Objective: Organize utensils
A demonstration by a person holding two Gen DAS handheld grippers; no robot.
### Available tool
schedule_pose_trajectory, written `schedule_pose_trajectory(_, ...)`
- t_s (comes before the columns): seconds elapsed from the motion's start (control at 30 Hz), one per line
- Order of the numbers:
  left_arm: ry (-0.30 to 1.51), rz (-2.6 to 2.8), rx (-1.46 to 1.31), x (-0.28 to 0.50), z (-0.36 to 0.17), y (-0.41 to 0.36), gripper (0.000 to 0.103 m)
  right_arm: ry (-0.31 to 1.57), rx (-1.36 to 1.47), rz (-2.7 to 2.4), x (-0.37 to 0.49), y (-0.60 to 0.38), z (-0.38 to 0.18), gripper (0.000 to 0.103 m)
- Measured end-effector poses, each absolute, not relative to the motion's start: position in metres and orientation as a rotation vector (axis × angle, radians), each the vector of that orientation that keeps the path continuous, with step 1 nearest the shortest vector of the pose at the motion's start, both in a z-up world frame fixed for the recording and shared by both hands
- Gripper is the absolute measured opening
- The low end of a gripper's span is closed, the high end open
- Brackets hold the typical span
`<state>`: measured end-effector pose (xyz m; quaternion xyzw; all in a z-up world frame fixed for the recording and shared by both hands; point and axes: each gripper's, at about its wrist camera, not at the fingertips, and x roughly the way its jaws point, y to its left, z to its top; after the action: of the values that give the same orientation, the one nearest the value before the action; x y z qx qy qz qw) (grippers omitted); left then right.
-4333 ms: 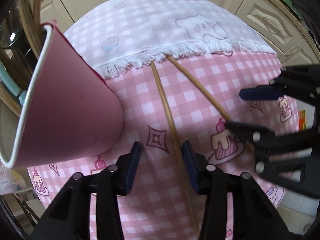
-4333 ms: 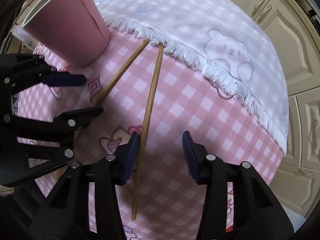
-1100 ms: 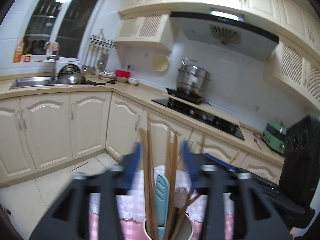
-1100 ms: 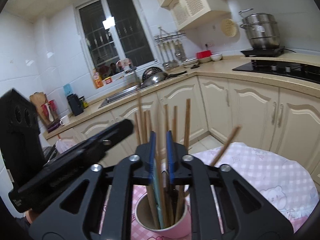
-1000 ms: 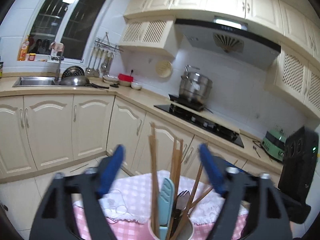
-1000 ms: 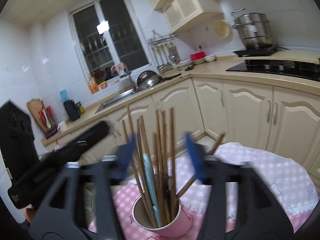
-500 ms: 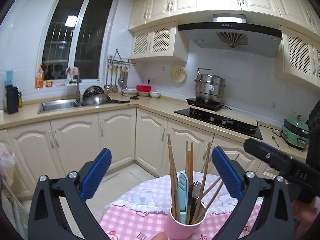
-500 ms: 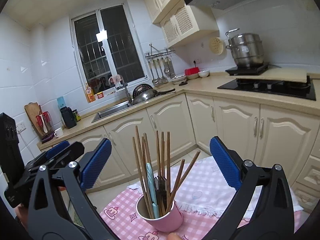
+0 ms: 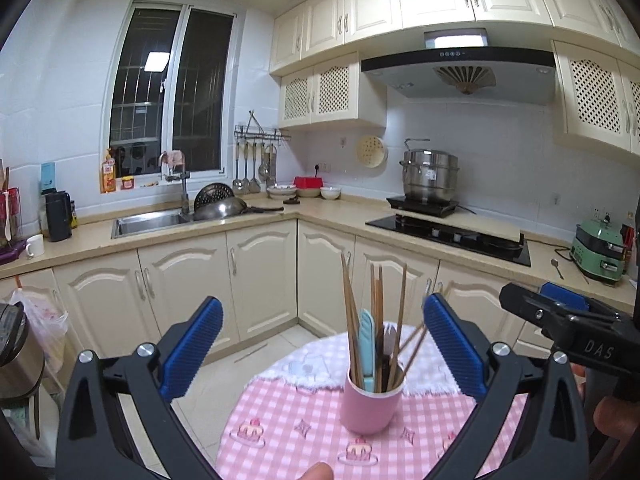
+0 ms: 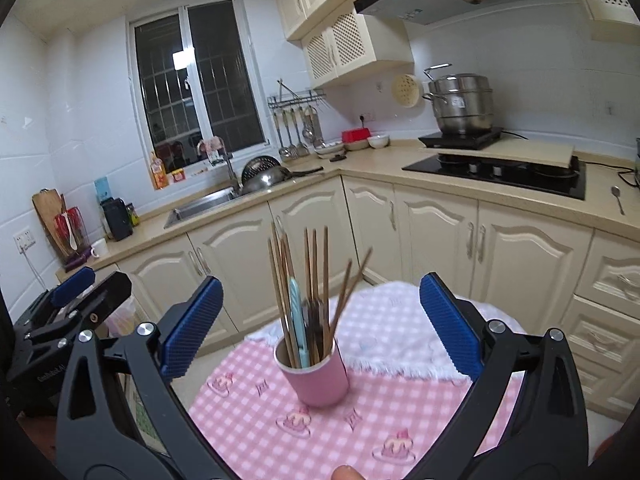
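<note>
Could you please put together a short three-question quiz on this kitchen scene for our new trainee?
1. True or false: the pink cup lies on its side on the checked tablecloth.
2. Is the left gripper (a) open and empty, (b) shut on a chopstick, or (c) out of view?
3. Fill in: among the wooden chopsticks in the cup stands a light ____ utensil.

Key
1. False; it stands upright.
2. a; the right gripper is open too.
3. blue
</note>
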<state>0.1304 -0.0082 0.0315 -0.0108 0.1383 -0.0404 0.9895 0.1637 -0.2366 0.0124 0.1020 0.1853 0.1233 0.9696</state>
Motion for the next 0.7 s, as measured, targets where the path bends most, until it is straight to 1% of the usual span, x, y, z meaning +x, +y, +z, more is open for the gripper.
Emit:
schedule_pose_trajectory(0.37,0.293,-0.061,-0.030,0.084,0.010,-0.001,0.098,0.406,0.170,0.168,0.121,-0.230,-0.011,0.097)
schedule_pose_trajectory(0.7,0.267,-0.057,-0.011,0.043,0.005,-0.003,0.098,0.387,0.122,0.141,0.083,-0.221,-0.015,0.097)
